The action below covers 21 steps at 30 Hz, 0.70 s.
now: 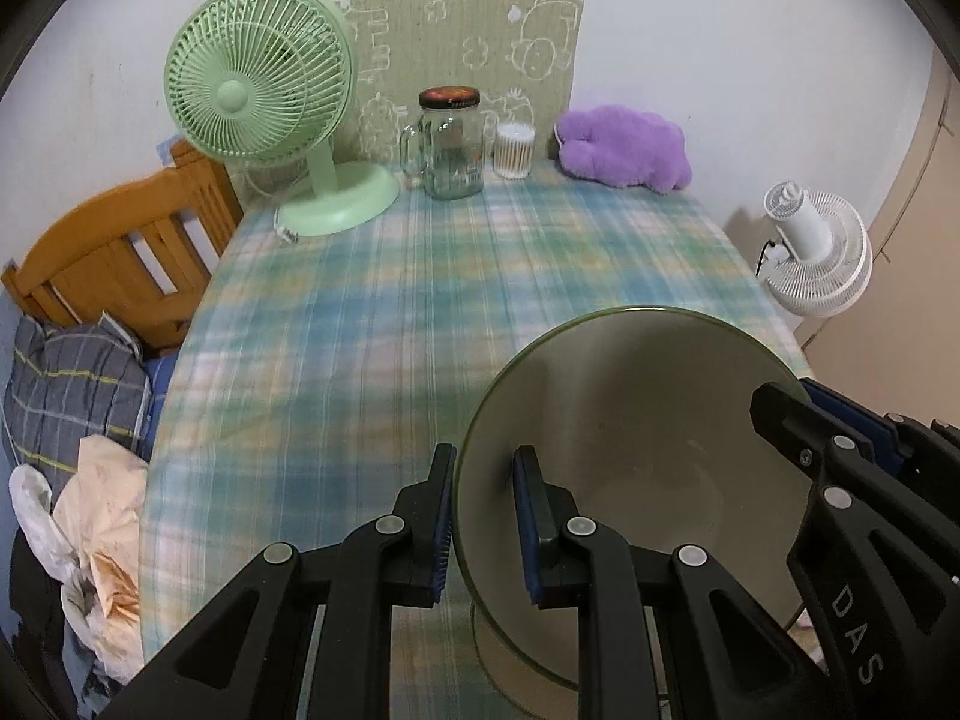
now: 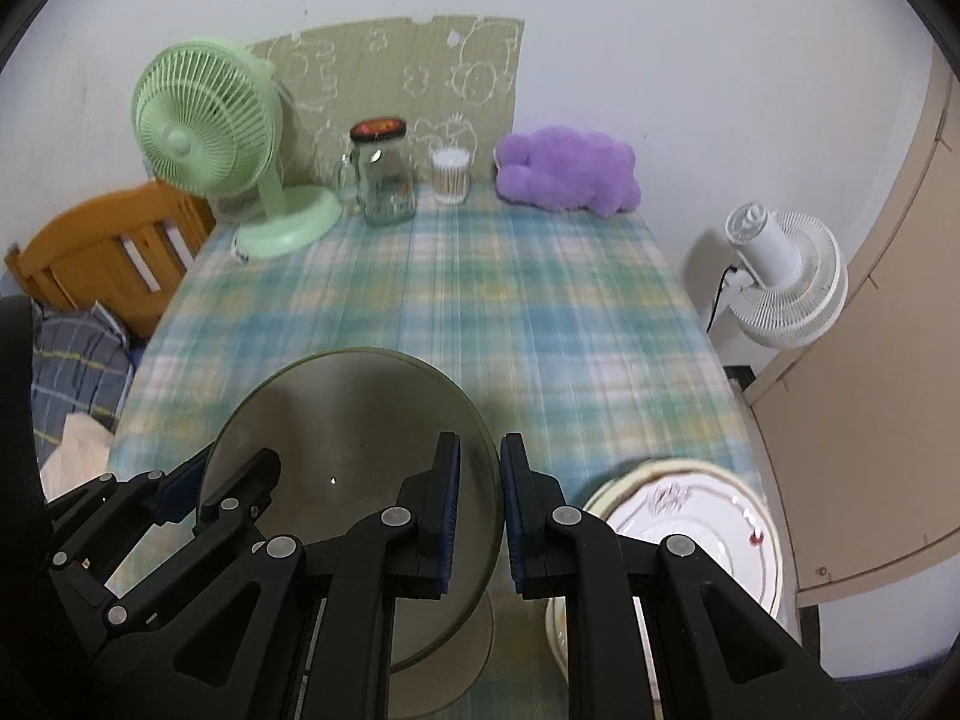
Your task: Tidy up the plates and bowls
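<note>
Bowl (image 1: 636, 420) hangs tilted above the plaid tablecloth (image 1: 360, 312), and I have both tongs clamped on its rim: left gripper (image 1: 485, 516) on one side, right gripper (image 2: 480, 507) opposite. Floral plates (image 2: 696, 516), seemingly stacked, sit just beside it.

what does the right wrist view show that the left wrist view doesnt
Only the right wrist view shows the floral plates stacked at the table's near right. Only the left wrist view shows the pale bags heaped left of the table. Both show the green bowl gripped on opposite rims by the left gripper and the right gripper, plus the green fan, glass jar, purple plush and white fan.
</note>
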{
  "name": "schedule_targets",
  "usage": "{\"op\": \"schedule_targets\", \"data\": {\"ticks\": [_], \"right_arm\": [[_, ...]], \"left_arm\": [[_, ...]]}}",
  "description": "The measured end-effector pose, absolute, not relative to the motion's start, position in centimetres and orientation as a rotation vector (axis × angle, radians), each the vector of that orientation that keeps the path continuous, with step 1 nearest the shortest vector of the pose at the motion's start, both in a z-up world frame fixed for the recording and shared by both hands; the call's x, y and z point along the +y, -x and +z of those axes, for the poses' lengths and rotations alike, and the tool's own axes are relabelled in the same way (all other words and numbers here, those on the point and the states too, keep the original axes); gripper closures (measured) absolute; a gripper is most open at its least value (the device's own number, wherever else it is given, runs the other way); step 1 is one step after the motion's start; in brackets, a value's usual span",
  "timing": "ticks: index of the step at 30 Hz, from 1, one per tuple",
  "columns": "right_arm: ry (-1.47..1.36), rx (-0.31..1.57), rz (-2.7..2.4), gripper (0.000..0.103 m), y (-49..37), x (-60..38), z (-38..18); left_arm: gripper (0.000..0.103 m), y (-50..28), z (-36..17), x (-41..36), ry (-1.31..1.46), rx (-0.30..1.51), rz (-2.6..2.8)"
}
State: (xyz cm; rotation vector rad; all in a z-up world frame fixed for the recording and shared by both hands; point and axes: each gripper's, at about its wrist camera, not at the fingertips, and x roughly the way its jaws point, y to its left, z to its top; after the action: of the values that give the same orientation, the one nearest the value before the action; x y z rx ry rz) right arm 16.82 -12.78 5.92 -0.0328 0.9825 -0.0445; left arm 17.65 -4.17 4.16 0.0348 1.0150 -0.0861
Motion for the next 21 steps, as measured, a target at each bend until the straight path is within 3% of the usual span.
{"op": "schedule_targets", "data": {"ticks": [21], "right_arm": [[0.019,1.104,-0.043,0.086,-14.8,-12.5,2.3]], "left_arm": [[0.088,-15.6,0.9,-3.6,-0.028,1.128,-0.086]]}}
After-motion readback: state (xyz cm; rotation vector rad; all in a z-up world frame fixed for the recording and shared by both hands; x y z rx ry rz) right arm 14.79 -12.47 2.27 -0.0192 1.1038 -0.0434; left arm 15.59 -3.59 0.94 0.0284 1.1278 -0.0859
